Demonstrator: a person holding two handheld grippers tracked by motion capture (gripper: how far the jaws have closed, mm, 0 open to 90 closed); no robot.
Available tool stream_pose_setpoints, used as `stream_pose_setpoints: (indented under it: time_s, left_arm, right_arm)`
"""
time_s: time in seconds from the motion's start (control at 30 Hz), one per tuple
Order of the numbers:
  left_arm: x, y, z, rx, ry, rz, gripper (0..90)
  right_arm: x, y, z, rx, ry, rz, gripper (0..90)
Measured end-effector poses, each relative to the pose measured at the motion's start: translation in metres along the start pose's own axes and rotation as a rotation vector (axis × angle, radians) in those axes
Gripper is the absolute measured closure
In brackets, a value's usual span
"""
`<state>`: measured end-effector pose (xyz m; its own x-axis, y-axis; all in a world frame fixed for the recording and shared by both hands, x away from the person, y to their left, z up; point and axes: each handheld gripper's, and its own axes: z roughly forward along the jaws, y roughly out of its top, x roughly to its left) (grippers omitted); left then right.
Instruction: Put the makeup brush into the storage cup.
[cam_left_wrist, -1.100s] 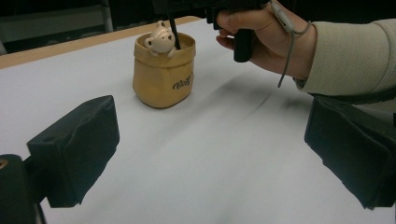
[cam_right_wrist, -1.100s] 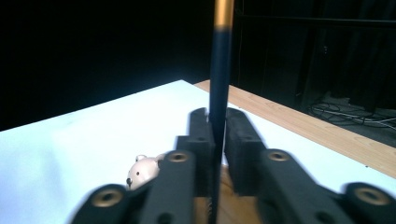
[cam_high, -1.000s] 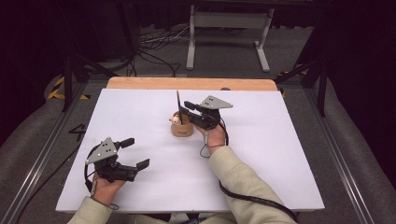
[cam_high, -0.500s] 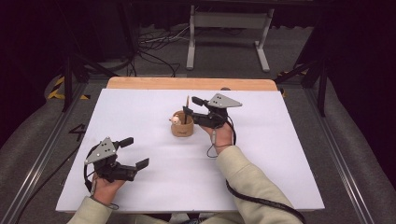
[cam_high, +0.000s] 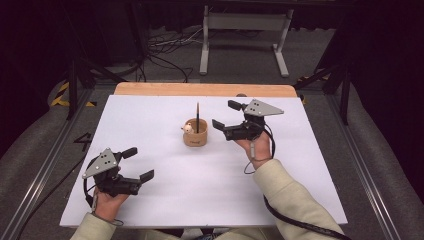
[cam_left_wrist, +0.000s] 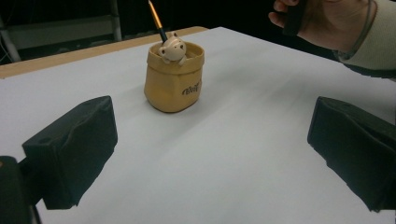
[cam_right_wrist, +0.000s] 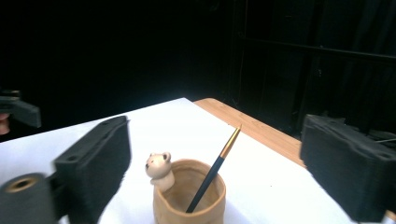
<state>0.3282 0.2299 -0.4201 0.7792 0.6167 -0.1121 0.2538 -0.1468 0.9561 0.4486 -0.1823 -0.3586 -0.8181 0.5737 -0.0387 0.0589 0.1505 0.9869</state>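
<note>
Since the earlier frames the right gripper (cam_high: 224, 116) has drawn back to the right of the pot (cam_high: 195, 132), its jaws just opening, now wide apart with nothing between them. The pot stands mid-table (cam_high: 150, 115), the brush (cam_high: 197, 116) leaning inside it. The left gripper (cam_high: 138, 163) rests near the front edge, jaws apart and empty. A careless return could knock the light pot over; the leaning brush might tip out.

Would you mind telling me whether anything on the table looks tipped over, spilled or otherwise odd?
Nothing stands out. The tan pot with the small bear figure on its rim stands upright on the white table. The pen leans inside it, as expected. Nothing is spilled or visibly damaged.
</note>
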Motion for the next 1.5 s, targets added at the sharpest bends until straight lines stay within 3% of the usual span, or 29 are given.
stream_pose_setpoints:
  time_s: [0.17,0.47,0.57,0.8,1.13,1.5]
  left_arm:
    - [0.001,-0.002,-0.004,-0.009,0.009,-0.01,1.6]
    - [0.001,-0.005,-0.012,-0.018,0.028,-0.008,0.8]
    - [0.002,-0.006,-0.016,-0.02,0.035,0.004,0.5]
    - [0.004,-0.009,-0.02,-0.038,0.031,-0.014,0.5]
    - [0.001,-0.012,-0.025,-0.046,0.022,-0.007,0.2]
    - [0.004,-0.016,-0.026,-0.047,0.023,-0.021,0.2]
  right_arm:
    - [-0.003,0.002,-0.027,0.021,-0.007,-0.041,2.2]
    - [-0.014,-0.01,-0.074,0.019,-0.058,-0.014,0.2]
    - [-0.013,-0.014,-0.085,0.024,-0.054,-0.016,0.0]
    - [-0.008,-0.024,-0.11,0.028,-0.059,-0.026,0.0]
    - [-0.004,-0.04,-0.139,0.035,-0.071,-0.041,0.0]
    - [0.003,-0.066,-0.154,0.011,-0.101,-0.059,0.0]
